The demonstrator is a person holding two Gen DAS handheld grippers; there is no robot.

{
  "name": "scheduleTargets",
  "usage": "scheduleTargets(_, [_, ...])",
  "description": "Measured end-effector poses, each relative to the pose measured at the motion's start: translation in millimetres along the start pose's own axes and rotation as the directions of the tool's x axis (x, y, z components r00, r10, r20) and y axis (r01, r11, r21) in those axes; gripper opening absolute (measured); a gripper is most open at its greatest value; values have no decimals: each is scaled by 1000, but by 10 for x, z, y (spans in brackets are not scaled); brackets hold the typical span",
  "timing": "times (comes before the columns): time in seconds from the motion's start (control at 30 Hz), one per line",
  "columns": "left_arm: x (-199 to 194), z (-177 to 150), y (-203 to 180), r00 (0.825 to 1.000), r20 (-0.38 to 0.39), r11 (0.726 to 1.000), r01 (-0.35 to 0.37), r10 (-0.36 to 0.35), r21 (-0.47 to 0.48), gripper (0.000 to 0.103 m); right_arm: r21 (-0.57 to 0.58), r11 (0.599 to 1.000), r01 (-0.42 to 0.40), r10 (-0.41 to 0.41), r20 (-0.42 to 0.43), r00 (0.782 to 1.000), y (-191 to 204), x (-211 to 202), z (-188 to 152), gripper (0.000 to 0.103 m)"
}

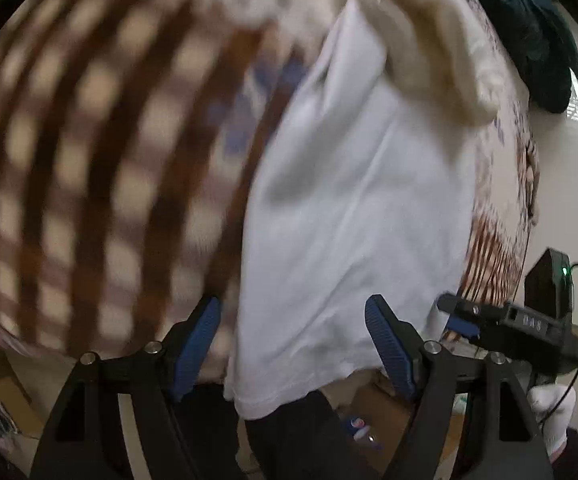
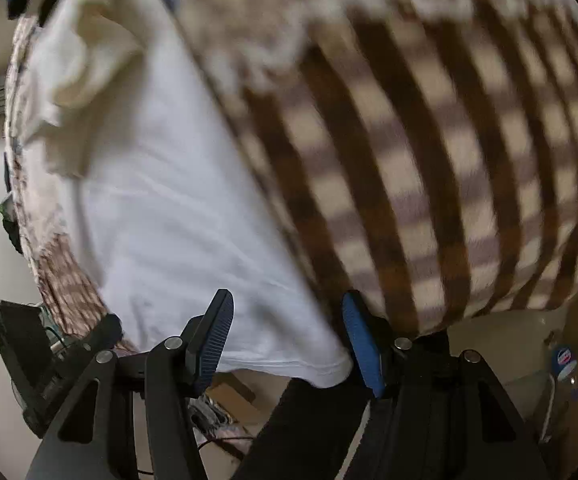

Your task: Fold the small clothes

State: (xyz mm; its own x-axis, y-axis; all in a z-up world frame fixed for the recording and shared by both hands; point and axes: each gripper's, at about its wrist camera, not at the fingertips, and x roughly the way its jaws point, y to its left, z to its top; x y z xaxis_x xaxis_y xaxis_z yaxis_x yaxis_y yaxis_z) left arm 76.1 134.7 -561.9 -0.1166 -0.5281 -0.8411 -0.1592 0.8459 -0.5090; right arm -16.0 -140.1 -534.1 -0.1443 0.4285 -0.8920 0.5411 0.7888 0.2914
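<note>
A white garment (image 1: 349, 208) lies flat on a brown-and-cream checked tablecloth (image 1: 89, 160), with its hem hanging over the near table edge. In the left wrist view my left gripper (image 1: 295, 336) is open and astride one hem corner, its blue pads clear of the cloth. In the right wrist view my right gripper (image 2: 289, 336) is also open, with the other corner of the white garment (image 2: 177, 208) between its fingers and unpinched. The picture is blurred.
A crumpled cream cloth (image 1: 429, 48) lies at the garment's far end, with a dark teal garment (image 1: 529, 40) beyond it. A black box with a green light (image 1: 549, 280) stands off the table's side. A person's dark trouser leg (image 2: 309, 420) is below the edge, and a bottle (image 2: 565, 360) stands on the floor.
</note>
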Motion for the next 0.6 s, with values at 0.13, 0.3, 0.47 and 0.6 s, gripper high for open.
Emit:
scheduleTargets(0.13, [68,-186,-102,1000,2,999,-16,16,52,71,-1,999,-36,36,-23,999,-62,130,-57,59])
scheduleTargets(0.3, [30,-293,-270,1000,10,996,-1,0,91,5,-44,998,-34,31,-50,998,91,210,-167,19])
scheduleTargets(0.47, [-330,-211,-392,993,80,995,81,-87,66,5,-56,990,-128,126,-34,991,342,-20,-244,6])
scheduleTargets(0.6, [-866,80,-525,965,191,983,174,-181,53,5,-71,970,-231,232,7,973,544,-478,-204,6])
